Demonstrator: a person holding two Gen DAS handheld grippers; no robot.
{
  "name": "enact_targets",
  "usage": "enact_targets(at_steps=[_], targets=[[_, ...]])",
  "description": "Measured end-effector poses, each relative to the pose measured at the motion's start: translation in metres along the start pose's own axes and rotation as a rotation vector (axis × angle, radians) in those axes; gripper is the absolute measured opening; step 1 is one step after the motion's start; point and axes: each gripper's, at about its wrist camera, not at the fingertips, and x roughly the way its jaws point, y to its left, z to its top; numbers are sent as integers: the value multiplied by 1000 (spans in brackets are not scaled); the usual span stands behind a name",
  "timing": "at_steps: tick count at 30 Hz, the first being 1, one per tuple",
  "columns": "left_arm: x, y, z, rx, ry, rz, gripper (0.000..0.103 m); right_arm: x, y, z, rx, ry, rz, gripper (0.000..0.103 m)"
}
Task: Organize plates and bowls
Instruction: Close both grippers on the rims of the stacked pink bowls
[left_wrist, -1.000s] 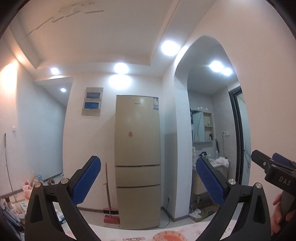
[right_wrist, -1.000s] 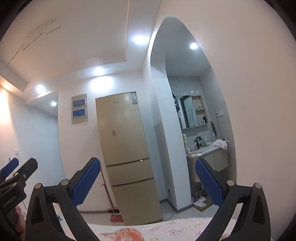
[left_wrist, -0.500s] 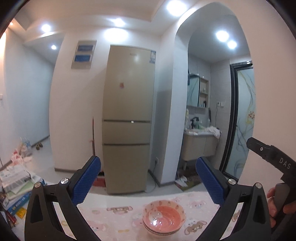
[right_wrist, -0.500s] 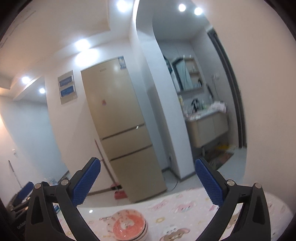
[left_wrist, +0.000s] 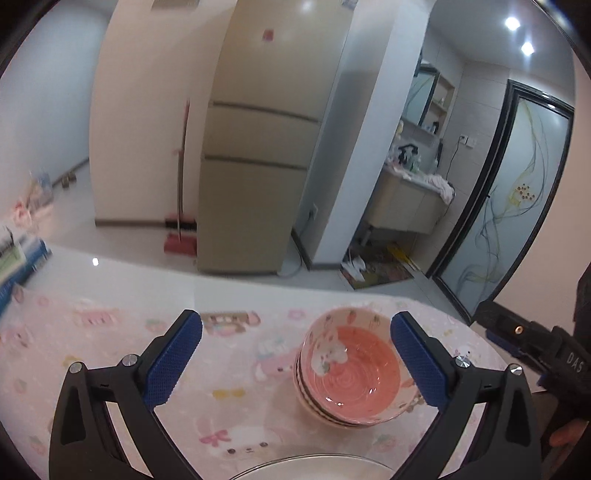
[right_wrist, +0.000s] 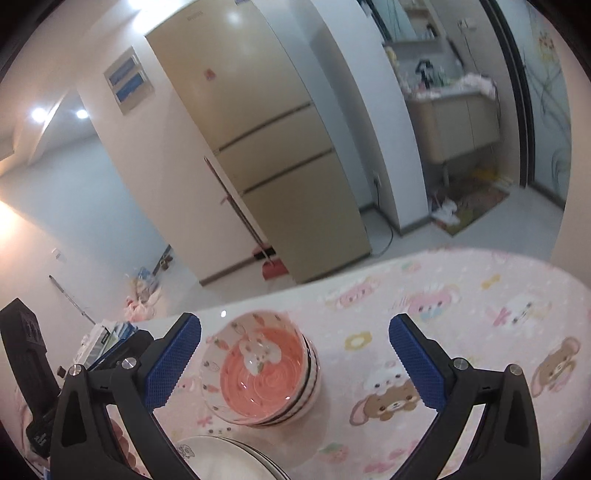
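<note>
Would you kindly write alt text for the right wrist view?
The right claw, open and empty, hangs above a stack of pink-lined bowls on a cartoon-print tablecloth. White plates show at the bottom edge, with a beige fridge beyond.

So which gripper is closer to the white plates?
Left, probably: the left gripper hovers right over the white plates, centred beneath it; the right gripper has them off to its left side.

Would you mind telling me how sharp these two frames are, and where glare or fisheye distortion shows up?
Left wrist view: the tablecloth prints at left smear with motion blur, the stacked bowls stay fairly sharp, and the fridge leans from fisheye bending. Right wrist view: ceiling lights throw glare on the fridge door, the bowls' rim is slightly soft, and a warm bloom washes out the left wall.
</note>
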Motion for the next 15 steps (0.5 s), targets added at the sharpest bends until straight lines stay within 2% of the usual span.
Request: enact_targets(at_steps=[3,6,10,15], targets=[[15,8,-8,-39,71,-32,100,23,-12,-7,36,61,14,103],[29,13,-12,-85,127,-38,97,44,-24,-16,92,131,64,103],[43,20,-20,-151,218,-90,92,68,-31,-29,154,228,128,97],[56,26,-29,-227,327,-85,81,84,-31,-42,173,265,161,91]])
